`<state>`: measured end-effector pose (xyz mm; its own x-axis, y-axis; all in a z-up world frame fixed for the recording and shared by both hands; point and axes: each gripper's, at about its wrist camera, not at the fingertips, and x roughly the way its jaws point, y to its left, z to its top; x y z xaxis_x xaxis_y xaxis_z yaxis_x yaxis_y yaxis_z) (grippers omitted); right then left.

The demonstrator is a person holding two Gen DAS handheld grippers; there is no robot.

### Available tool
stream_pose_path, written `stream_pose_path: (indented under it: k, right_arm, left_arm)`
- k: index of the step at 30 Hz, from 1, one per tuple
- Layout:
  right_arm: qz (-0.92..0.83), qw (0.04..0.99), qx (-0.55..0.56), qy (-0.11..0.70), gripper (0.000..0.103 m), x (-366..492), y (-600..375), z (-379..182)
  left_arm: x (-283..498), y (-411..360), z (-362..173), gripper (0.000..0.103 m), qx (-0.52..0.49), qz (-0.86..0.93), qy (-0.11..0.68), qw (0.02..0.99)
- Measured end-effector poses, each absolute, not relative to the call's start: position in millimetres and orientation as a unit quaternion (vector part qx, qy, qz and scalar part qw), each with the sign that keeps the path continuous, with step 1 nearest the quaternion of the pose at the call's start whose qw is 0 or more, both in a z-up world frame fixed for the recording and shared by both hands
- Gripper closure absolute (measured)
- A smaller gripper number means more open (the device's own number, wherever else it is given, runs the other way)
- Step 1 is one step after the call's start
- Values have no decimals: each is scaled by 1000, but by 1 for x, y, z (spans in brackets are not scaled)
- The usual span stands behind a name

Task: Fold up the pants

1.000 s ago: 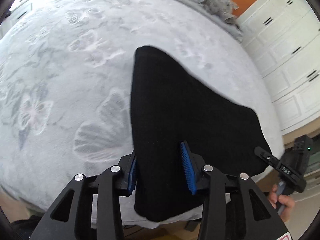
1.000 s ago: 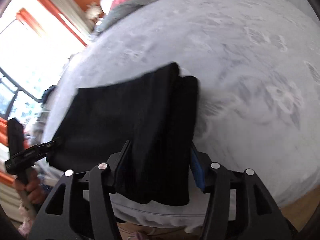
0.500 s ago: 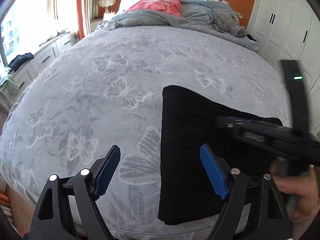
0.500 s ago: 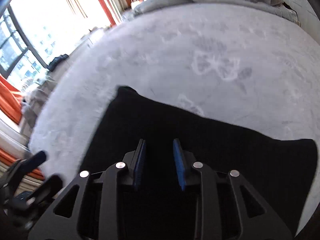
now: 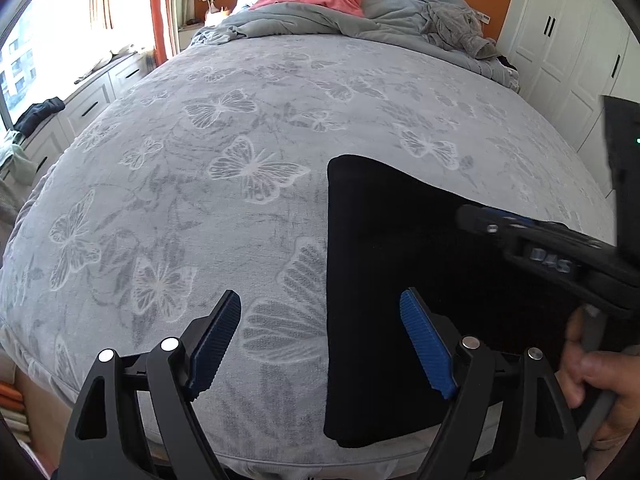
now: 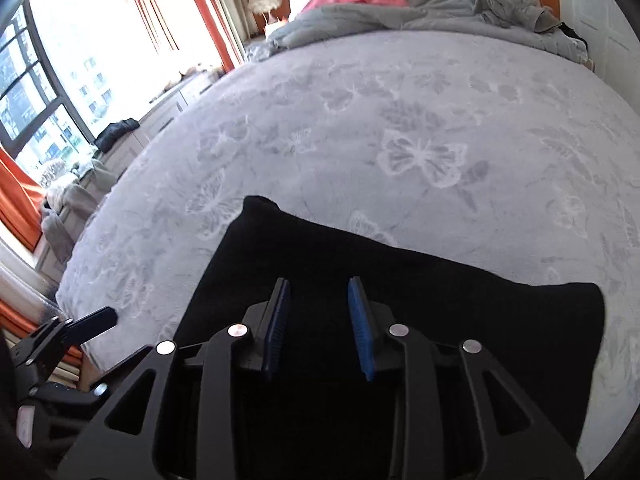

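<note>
Jaws first: the left gripper (image 5: 320,344) is spread wide over the near-left edge of the folded black pants (image 5: 400,248) on the butterfly blanket (image 5: 240,168), the right gripper (image 6: 318,320) is opening with nothing pinched, so I'd pat the stack flat, no tugging.

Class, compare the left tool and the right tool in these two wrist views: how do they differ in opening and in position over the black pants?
The left tool stands wide open; the right tool has a narrow gap and its jaws are opening. The left tool straddles the edge of the folded black pants, one finger over the grey butterfly-patterned bedspread; the right tool hovers wholly over the pants. Both have blue ribbed pads, point downward, and grip nothing.
</note>
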<state>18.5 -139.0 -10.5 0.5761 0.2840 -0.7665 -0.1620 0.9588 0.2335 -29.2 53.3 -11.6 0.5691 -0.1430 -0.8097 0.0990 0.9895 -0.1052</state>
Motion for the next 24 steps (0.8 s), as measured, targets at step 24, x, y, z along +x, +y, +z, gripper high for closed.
stream_pose_path:
  k: [24]
  right_arm:
    - [68, 851, 262, 449, 39, -103, -293, -50]
  left_arm:
    - [-60, -41, -29, 17, 64, -205, 462, 861]
